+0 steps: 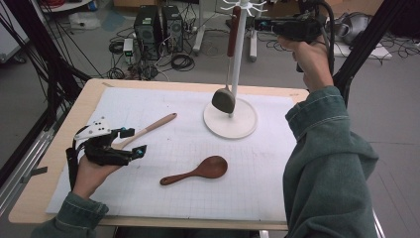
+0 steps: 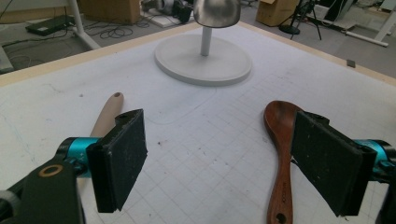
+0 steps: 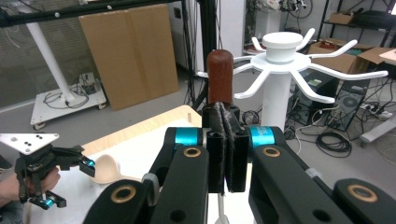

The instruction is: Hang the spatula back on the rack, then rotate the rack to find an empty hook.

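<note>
My left gripper [image 1: 128, 142] [image 2: 223, 163] rests low over the white mat, open, with nothing between its pads. A light wooden spatula [image 1: 148, 128] [image 2: 107, 112] lies just behind its left jaw. Off its right jaw lies a dark wooden spoon [image 1: 198, 171] [image 2: 279, 140]. A ladle with a brown handle [image 1: 233, 29] [image 3: 219, 77] and a metal bowl [image 1: 224, 100] [image 2: 216, 11] hangs on the white hook stand [image 1: 238, 54] [image 3: 280, 84]. My right gripper [image 1: 257, 24] [image 3: 226, 140] is raised level with the handle's top, shut, the handle just beyond its pads.
The stand's round base [image 1: 245, 126] [image 2: 187, 65] sits at the back middle of the mat [image 1: 247, 188]. Black frame poles, computer towers [image 1: 148, 25] and cables fill the floor behind the table. My left gripper [image 3: 60, 184] is also seen far off in the right gripper view.
</note>
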`<state>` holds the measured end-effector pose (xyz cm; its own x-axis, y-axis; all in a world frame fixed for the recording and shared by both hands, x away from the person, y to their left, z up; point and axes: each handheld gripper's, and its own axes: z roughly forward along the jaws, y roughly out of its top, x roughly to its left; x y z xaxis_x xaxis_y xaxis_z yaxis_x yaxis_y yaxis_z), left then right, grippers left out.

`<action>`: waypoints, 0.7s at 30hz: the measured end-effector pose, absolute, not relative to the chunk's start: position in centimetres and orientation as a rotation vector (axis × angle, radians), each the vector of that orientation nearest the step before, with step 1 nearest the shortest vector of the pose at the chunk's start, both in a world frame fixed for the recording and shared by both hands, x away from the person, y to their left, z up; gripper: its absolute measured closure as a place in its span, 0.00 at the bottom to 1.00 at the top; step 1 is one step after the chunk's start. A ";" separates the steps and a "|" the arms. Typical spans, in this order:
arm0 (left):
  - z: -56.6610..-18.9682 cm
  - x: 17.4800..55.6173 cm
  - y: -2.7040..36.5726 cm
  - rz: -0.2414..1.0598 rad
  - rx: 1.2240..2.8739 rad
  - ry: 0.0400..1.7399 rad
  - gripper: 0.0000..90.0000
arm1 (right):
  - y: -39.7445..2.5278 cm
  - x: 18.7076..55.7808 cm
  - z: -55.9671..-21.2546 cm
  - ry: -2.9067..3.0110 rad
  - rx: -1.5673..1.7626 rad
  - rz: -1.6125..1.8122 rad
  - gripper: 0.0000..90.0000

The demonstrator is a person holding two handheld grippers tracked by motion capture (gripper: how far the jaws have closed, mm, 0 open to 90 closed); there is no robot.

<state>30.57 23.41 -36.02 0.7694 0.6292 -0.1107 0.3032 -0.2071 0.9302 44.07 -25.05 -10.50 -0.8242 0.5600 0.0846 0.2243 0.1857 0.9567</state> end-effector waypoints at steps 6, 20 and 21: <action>-36.0 30.6 23.4 0.348 1.806 0.717 0.22 | -25.3 44.2 -10.4 2.166 0.751 1.687 1.00; -35.8 30.5 23.6 0.353 1.795 0.715 0.21 | -25.0 44.7 -10.5 2.148 0.768 1.676 1.00; -35.8 30.5 23.6 0.353 1.793 0.716 0.21 | -25.0 44.7 -10.5 2.146 0.765 1.678 1.00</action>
